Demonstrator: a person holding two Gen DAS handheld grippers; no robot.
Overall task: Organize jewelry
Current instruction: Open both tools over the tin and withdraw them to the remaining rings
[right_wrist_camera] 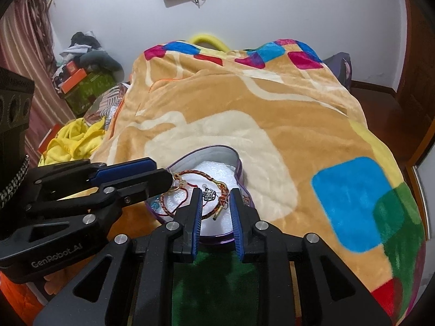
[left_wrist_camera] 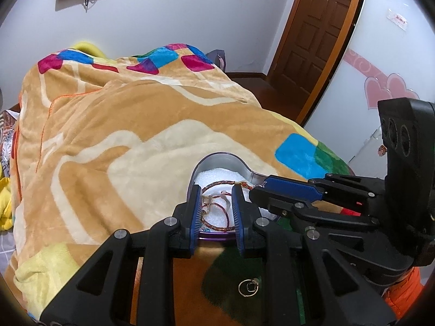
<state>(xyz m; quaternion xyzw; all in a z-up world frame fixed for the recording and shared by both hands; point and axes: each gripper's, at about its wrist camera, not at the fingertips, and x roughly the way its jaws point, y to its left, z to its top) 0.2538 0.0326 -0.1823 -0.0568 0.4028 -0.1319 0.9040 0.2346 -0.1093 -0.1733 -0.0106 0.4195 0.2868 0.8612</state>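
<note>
Left hand-held gripper [left_wrist_camera: 216, 188] fills the near view, angled down over the tin. Its jaws are narrowly apart. A small gold ring [left_wrist_camera: 208, 199] sits right against its left pad, and I can't tell if it's pinched or just lying behind.

Right hand-held gripper [right_wrist_camera: 214, 191] is in the same pose from the other side. There's a narrow gap between its jaws and I see nothing pressed between the pads, so I read it as open and empty.

Task thing is the heart-shaped tin [left_wrist_camera: 217, 157], with a purple rim and white foam lining [left_wrist_camera: 217, 175]. It's lying open on the blanket [left_wrist_camera: 136, 135] on the bed. Red braided bracelets [left_wrist_camera: 217, 183] are coiled inside, along with a silver charm [right_wrist_camera: 209, 193] and some small bits too tangled to name. Both sets of tips hover over the tin's near half.

One gold hoop [left_wrist_camera: 248, 288] is on the blanket outside the tin, on the near side, under the left gripper's frame.

My read is that we're mid placing step: items are going into the tin and the job is mostly done but not finished.

Next move, as I judge it:
- Back the left gripper off.
- Come down on the stray hoop and carry it into the tin.

The hoop is thin wire on deep pile. That calls for a low approach with the pads square to the hoop and a slow close, or it'll get pushed into the fleece.
</note>
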